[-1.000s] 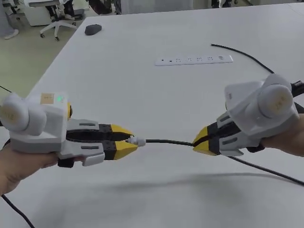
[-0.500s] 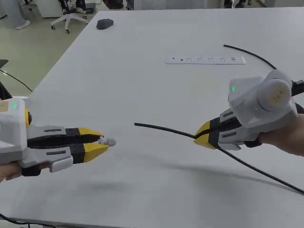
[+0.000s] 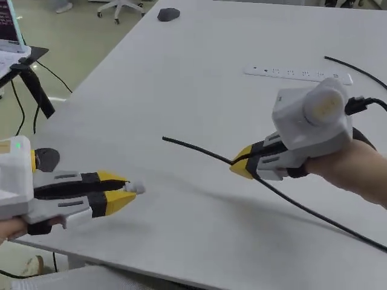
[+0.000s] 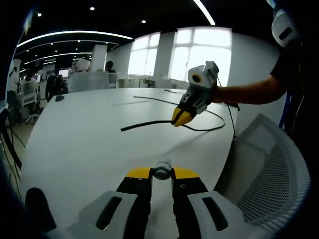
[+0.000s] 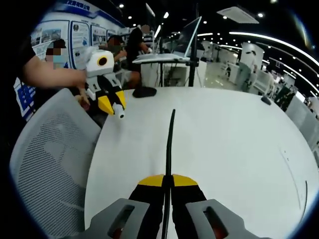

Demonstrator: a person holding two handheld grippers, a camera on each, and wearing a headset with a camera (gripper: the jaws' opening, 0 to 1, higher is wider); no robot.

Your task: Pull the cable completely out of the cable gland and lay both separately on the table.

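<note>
Since the white surface [image 3: 199, 90] lies close beneath both loads, the step in hand looks like the laying down — cable and gland are already parted. The black cable [image 3: 193, 148] is pinched in the pressed-together right gripper [image 3: 237, 169], its free end sticking out above the surface and its long tail trailing off behind. Lower it flat before spreading the jaws, so it does not spring. The left gripper [image 3: 128, 192] pinches the small white gland [image 3: 138, 189] at its tips, well apart from the cable. Set that down gently and low — it looks round and may roll.
</note>
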